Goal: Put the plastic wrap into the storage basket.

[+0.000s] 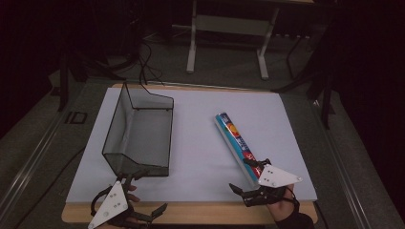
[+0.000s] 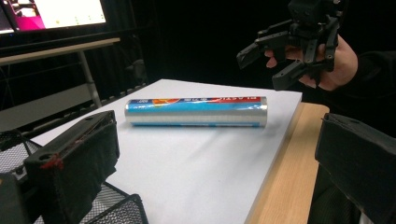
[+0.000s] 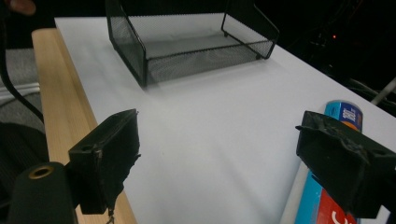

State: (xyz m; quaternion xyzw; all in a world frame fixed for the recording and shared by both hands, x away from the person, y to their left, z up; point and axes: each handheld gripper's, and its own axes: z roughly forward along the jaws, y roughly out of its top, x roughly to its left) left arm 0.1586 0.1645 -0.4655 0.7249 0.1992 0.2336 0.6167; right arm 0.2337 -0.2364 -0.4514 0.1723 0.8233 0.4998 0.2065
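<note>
Probably light and stiff, the foil-wrapped tube [image 1: 238, 145] lies on the desk's white board [image 1: 200, 129] beside the right tool [image 1: 249, 179] (gaping, like the left tool [image 1: 145, 193]); slick, so grasp mid-length.

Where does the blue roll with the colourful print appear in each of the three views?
High view: the blue roll lies diagonally, right of centre, its near end by the right gripper.
Left gripper view: it lies sideways at centre.
Right gripper view: lower right corner, behind the right jaw.
Shared landmark: the black mesh tray.
</note>
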